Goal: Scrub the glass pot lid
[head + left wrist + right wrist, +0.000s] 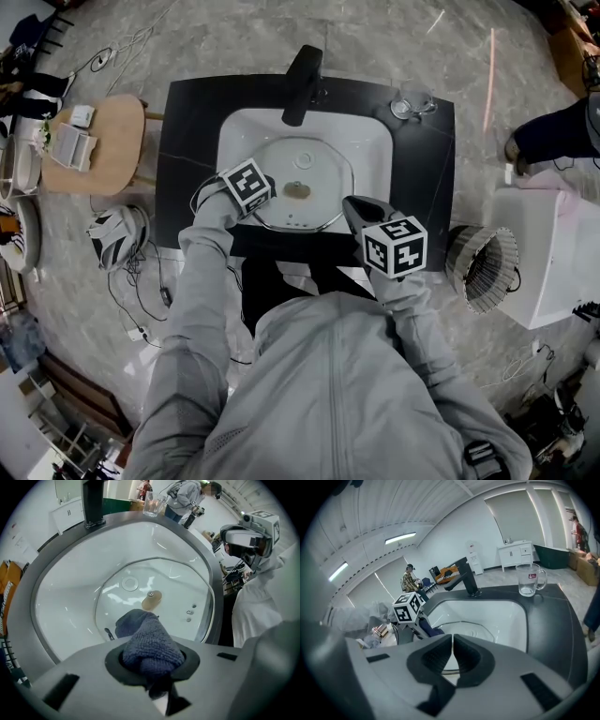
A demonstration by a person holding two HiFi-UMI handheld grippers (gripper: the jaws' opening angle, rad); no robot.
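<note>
While the glass pot lid (319, 178) lies knob-up in the white sink (375, 141), the left gripper (265, 193) reaches in from the basin's front left with its jaws clamped on a bunched dark blue cloth (152, 644). The front end of the cloth seems to rest on the glass just short of the brown knob (151, 600), on the half of the lid nearest the person. The right gripper (361, 214) is held above the front edge of the dark countertop (187, 122), off the lid's front right and apart from it. Its jaws are pressed together with nothing between them. The lid's metal rim sits close to the basin's front and right walls. More bare white basin shows toward the black faucet (303, 84) and on the left side. A glass mug (410, 101) stands on the counter's back right corner, well apart from both grippers.
</note>
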